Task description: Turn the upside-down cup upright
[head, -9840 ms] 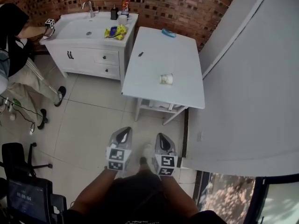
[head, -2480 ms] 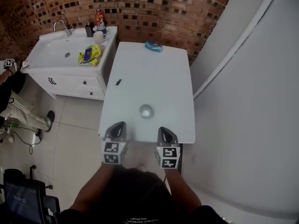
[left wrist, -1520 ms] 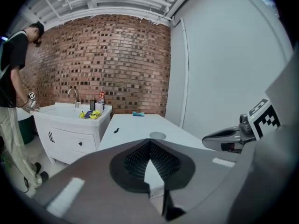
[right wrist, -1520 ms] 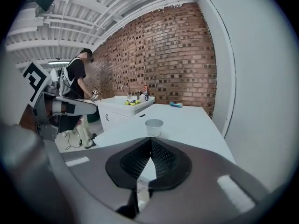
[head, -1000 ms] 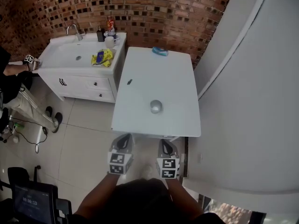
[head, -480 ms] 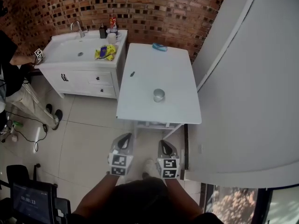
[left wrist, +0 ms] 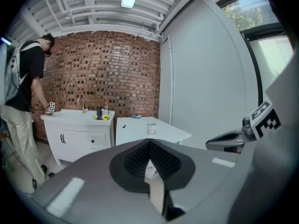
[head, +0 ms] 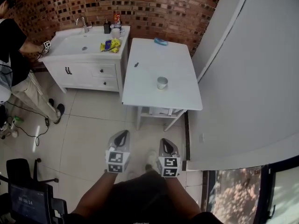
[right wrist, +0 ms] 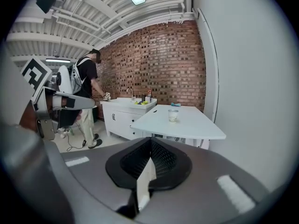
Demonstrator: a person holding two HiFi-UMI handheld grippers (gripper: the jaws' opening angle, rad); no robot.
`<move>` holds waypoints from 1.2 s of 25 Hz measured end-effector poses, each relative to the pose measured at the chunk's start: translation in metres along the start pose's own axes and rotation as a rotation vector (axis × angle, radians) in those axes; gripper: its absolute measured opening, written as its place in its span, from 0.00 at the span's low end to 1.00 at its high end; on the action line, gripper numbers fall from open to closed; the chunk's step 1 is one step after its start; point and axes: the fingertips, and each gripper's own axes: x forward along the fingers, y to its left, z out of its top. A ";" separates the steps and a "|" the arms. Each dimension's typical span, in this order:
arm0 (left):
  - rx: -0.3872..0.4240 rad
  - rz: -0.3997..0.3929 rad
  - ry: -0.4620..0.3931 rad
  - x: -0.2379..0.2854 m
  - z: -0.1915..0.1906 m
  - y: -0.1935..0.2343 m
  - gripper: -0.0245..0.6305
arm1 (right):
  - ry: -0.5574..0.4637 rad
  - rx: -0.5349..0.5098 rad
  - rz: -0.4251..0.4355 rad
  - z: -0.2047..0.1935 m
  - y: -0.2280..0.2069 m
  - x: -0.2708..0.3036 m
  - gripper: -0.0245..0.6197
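Head view looks steeply down from afar; both gripper views face the shared table (head: 149,62) and cup (head: 162,82).

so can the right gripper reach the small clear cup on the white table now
Probably not: the right gripper hangs shut over the tiled floor, short of the white table; nothing blocks the small clear cup.

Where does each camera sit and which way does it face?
Head view: on the person's head, steeply down at white table; left tool, right tool, forearms show.
Left gripper view: on left tool, facing table; shut jaws, right tool at right.
Right gripper view: on right tool, facing table; shut jaws, left tool at left.
All share the cup.
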 end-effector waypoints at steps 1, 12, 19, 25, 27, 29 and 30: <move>-0.018 -0.003 0.003 -0.005 -0.002 -0.001 0.03 | -0.002 -0.001 0.001 0.000 0.003 -0.006 0.06; -0.029 -0.077 0.005 -0.028 -0.011 -0.037 0.03 | -0.009 -0.012 -0.023 0.001 0.007 -0.046 0.06; -0.009 -0.070 -0.007 -0.024 0.001 -0.056 0.03 | -0.025 0.025 -0.018 -0.004 -0.011 -0.052 0.06; -0.016 -0.056 0.013 -0.030 -0.006 -0.083 0.03 | -0.017 -0.016 0.028 -0.008 -0.018 -0.066 0.06; -0.012 -0.051 0.011 -0.031 -0.006 -0.092 0.03 | -0.023 -0.023 0.047 -0.006 -0.019 -0.072 0.06; 0.004 -0.050 0.004 -0.033 -0.002 -0.104 0.03 | -0.036 -0.021 0.057 -0.001 -0.022 -0.078 0.06; 0.011 -0.049 0.001 -0.034 0.001 -0.110 0.03 | -0.036 -0.021 0.056 0.000 -0.026 -0.081 0.06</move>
